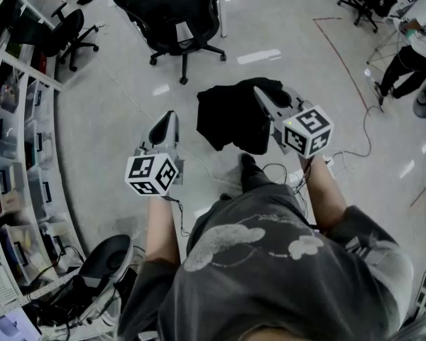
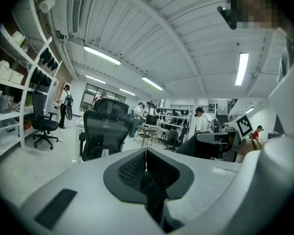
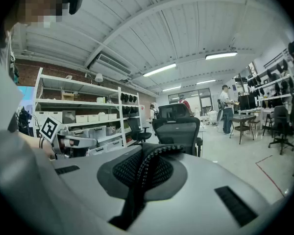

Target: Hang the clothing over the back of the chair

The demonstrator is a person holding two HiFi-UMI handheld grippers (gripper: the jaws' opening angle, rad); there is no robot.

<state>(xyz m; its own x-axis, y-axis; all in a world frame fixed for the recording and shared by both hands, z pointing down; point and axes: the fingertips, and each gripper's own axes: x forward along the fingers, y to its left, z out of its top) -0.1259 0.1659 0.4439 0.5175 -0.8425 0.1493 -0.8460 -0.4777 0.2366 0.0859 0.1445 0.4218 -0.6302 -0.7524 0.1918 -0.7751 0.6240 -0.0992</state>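
- While my right gripper is clamping the black clothing, it is dangling well short of the chair.
- My left gripper is riding closed, empty.
- Draping over its back is waiting.

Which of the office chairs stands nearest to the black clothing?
The black mesh chair straight ahead of the black clothing; the chair at left and the far-right chair stand farther off.
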